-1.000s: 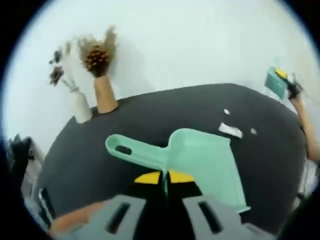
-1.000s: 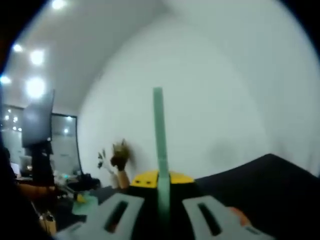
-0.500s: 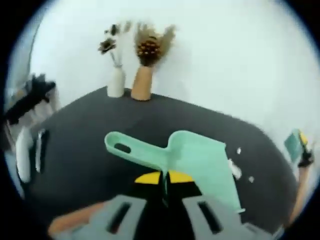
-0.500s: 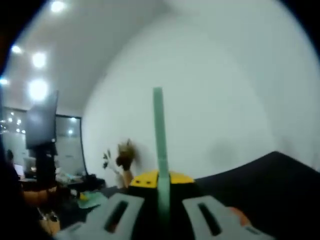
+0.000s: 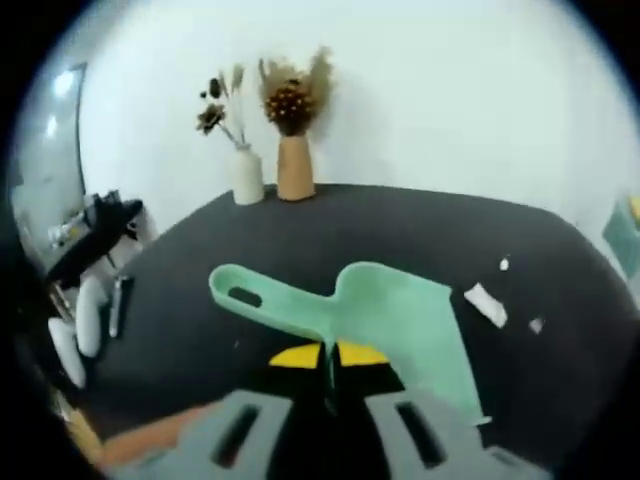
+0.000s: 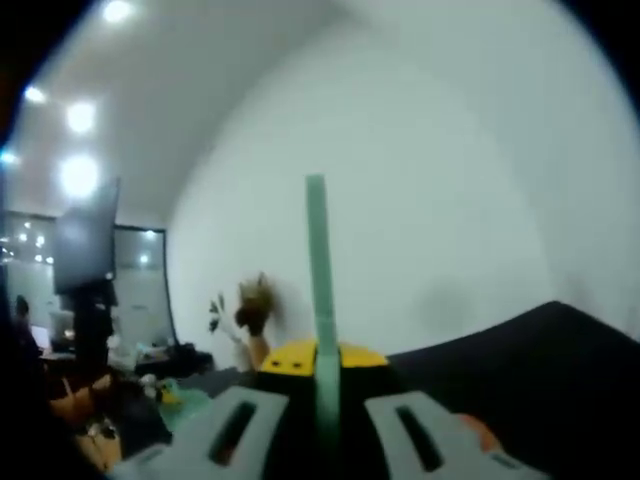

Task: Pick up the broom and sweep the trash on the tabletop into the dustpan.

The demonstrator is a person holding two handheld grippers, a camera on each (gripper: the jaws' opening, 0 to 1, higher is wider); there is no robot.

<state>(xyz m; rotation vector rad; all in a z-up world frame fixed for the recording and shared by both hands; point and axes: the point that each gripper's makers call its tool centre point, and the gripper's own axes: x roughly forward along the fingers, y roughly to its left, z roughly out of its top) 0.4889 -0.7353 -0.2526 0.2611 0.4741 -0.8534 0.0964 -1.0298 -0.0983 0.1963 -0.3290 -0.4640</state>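
1. Mint-green plastic is showing in both views: the dustpan [image 5: 400,320] in the left gripper view and the thin broom handle [image 6: 320,290] in the right gripper view.
2. The dustpan is lying empty, its scoop opening toward the right of the left gripper view and its slotted handle pointing left.
3. The left hand-held gripper [image 5: 330,375] is pinching the dustpan's near edge, its jaws pressed together on the thin plastic.
4. White trash scraps [image 5: 487,304] are lying on the black bench [image 5: 250,260], just beside the dustpan's open mouth and apart from it.
5. Two vases are standing at the far edge of the bench against the white wall: a white vase [image 5: 247,175] holding dried stems and a tan vase [image 5: 295,168] holding a brown dried bunch, just beside each other.
6. The right hand-held gripper [image 6: 322,385] is pointing toward the wall and ceiling, with its jaws clamped on the broom handle, which is rising straight up the middle of the right gripper view.
7. The broom's brush end is out of sight.
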